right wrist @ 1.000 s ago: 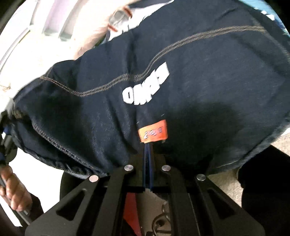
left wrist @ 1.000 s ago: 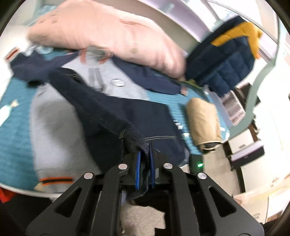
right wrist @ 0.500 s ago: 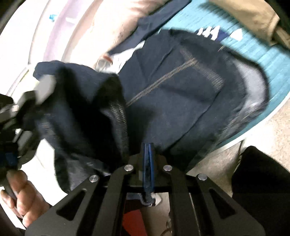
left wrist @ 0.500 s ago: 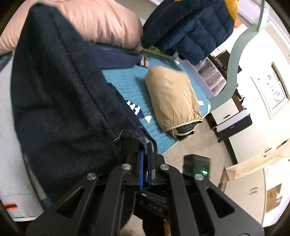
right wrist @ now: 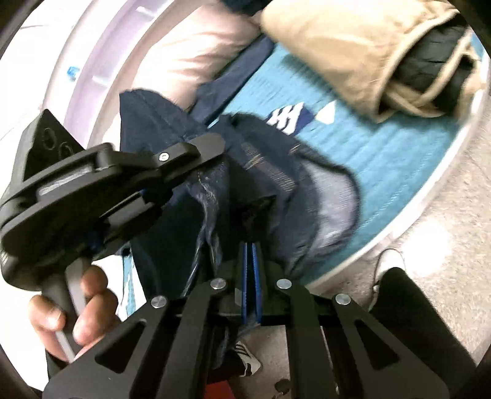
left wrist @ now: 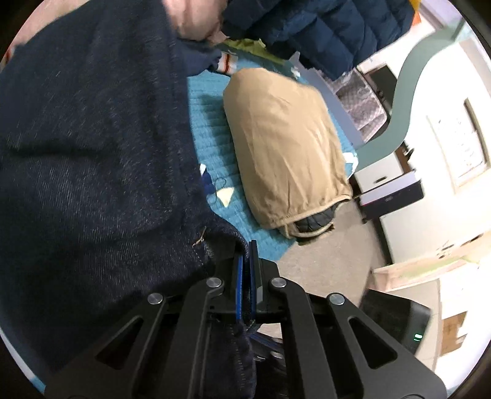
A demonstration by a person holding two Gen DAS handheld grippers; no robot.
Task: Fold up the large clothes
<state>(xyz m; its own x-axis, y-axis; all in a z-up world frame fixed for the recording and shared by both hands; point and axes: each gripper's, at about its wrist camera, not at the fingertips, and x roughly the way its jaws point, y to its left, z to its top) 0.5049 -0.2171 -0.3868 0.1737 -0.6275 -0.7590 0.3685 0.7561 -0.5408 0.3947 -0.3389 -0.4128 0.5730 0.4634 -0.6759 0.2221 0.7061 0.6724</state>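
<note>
The left tongs [left wrist: 247,261] are pinching the hem of the dark blue jeans [left wrist: 92,153], with the blue pads squeezed tight on the cloth. The jeans are filling the space to the left of these tongs and hanging down over the teal bed cover [left wrist: 211,129]. Only this view is showing the folded tan jacket [left wrist: 285,144] whole, lying ahead and to the right of the tongs. Beyond it, a navy puffer jacket [left wrist: 322,27] is sitting.

The right tongs [right wrist: 251,261] are also closed on the jeans [right wrist: 270,184], gripping a bunched edge just in front of them. Only this view is showing the left tongs [right wrist: 211,145] from the side, up and to the left, biting the same jeans. It is also showing the person's left hand [right wrist: 73,313] holding their handle. A pink pillow [right wrist: 196,52] is lying far ahead. The tan jacket [right wrist: 353,46] is up to the right, with a dark lining showing at its open end.
</note>
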